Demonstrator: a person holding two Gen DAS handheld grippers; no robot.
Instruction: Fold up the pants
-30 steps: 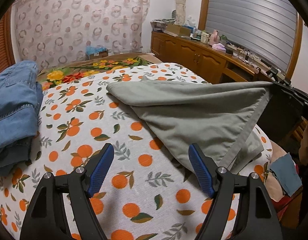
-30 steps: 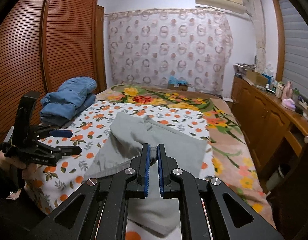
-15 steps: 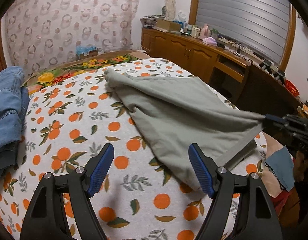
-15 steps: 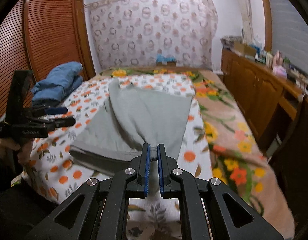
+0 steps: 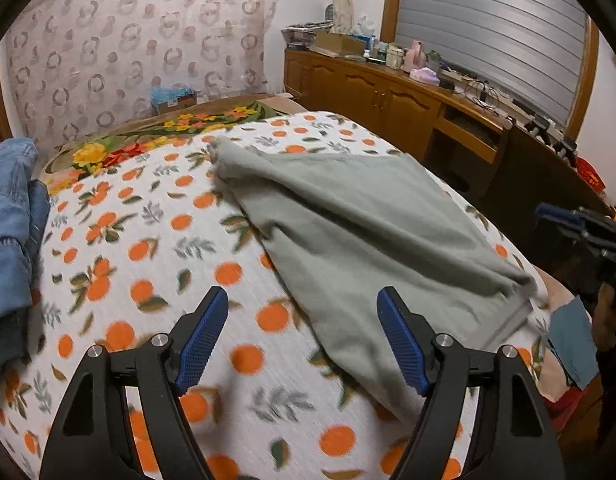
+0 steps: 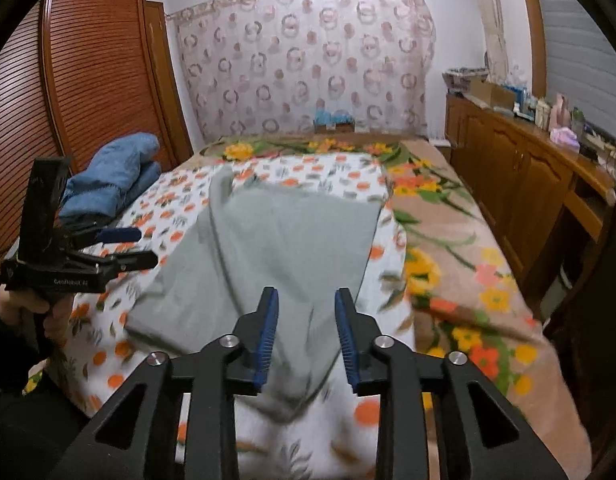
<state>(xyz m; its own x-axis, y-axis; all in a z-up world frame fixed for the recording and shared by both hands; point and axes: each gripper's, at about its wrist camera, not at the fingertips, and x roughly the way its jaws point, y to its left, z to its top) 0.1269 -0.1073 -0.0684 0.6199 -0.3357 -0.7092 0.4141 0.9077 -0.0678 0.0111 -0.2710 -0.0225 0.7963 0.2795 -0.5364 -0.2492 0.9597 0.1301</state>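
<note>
Grey-green pants lie folded over on the orange-print sheet, one end toward the floral headboard side. My left gripper hovers open over the sheet at the pants' near left edge, with nothing between its fingers. In the right wrist view the pants spread out ahead. My right gripper stands over their near end with its jaws opening. The cloth lies loose below and between the pads, which do not press on it. A hand holds the left gripper at the left.
Folded blue jeans are stacked at the bed's left side, also seen as the jeans by the louvred wardrobe. A floral blanket covers the bed's right half. A cluttered wooden cabinet runs along the right wall.
The right gripper carried the pants' raised corner down toward the bed's near edge, then parted its jaws and let it go. The cloth now lies flat. The left gripper drifted slightly.
</note>
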